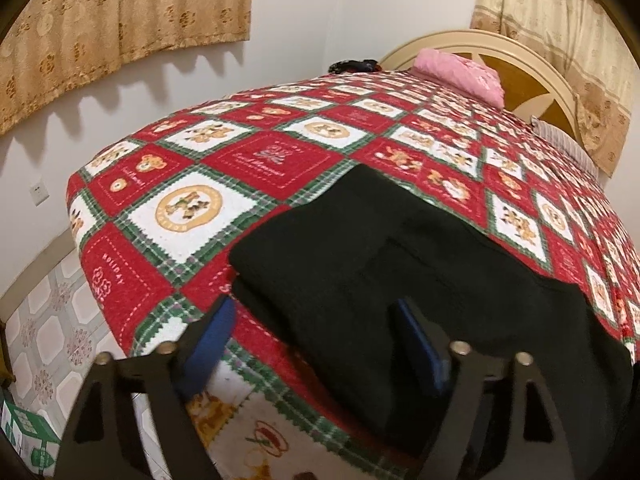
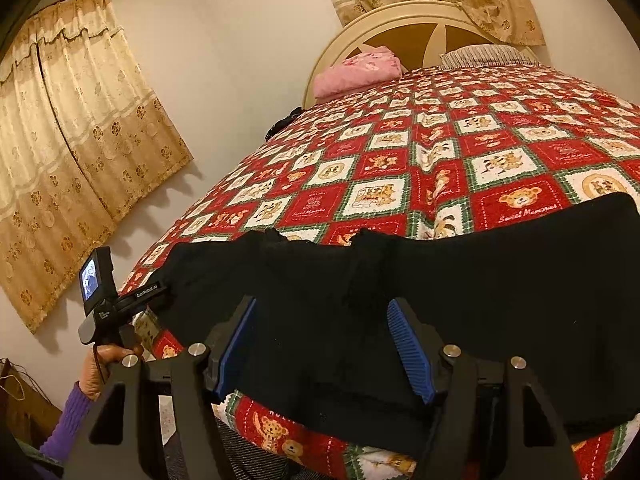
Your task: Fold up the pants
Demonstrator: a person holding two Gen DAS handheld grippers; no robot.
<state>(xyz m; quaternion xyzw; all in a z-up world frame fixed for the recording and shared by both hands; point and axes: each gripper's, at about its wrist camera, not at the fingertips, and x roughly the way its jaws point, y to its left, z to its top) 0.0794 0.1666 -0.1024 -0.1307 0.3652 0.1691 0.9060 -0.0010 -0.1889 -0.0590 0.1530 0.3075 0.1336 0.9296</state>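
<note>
Black pants [image 1: 400, 264] lie flat on the near part of the bed, on the red, white and green bear-print quilt [image 1: 192, 208]. They look already folded at least once; layered edge shows at their left end.

Left wrist view, left to right: tiled floor [image 1: 44, 320] and a green box [image 1: 24, 436] at far left, gold curtain [image 1: 120, 28] on the wall above. My left tool [image 1: 316, 344] is released, blue pads spread wide. Left pad [image 1: 212, 340] sits over bare quilt just beside the pants' left edge, right pad [image 1: 420, 348] over the black fabric. Cannot tell if either pad touches. Far right: pink folded cloth [image 1: 460, 72] against the cream headboard [image 1: 480, 46].

Right wrist view, left to right: my left hand [image 2: 100, 364], purple sleeve, holding the other tool's handle with its small camera screen [image 2: 94, 274], just at the pants' left end. My right tool [image 2: 324, 348] is released too, fingers apart over the middle of the pants, near edge of the fabric between them. Nothing gripped. Pants run across the whole near width of this view, quilt beyond. Striped pillow [image 2: 484, 56] far right by the headboard.
</note>
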